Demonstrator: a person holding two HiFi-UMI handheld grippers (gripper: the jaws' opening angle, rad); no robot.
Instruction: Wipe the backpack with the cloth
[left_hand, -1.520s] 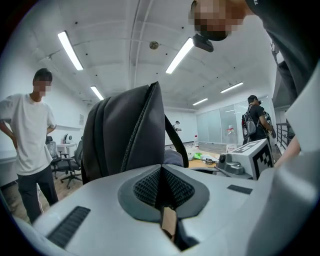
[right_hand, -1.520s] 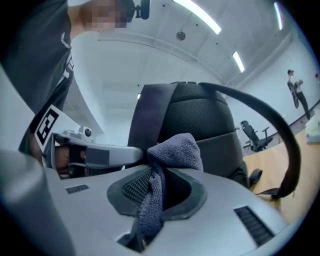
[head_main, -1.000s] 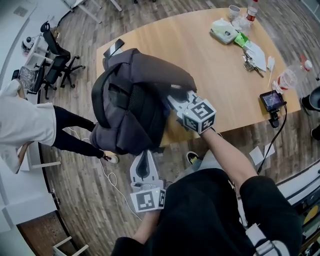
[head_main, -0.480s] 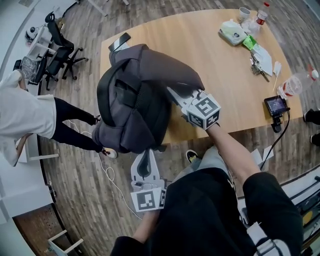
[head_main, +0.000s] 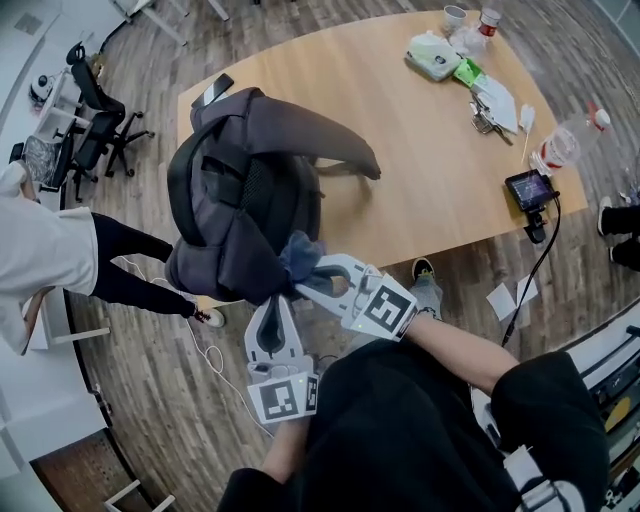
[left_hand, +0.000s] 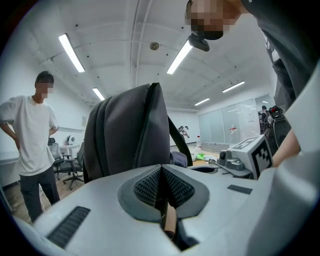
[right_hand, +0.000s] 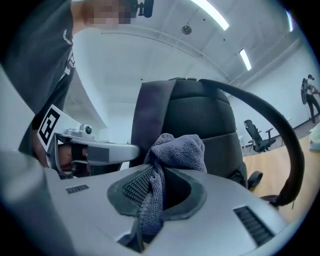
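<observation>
Treat the backpack (head_main: 240, 200) at the counter's (head_main: 420, 150) near-left edge as soft, floppy, best steadied by its straps, with limp cloth (head_main: 300, 252) clamped in the right hand-held gripper (head_main: 310, 283) and the left hand-held gripper (head_main: 272, 308) closed just below.

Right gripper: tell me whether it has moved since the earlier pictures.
Yes. The right gripper, shut on the cloth, has slid down the backpack, off the table's near edge toward the person.
</observation>
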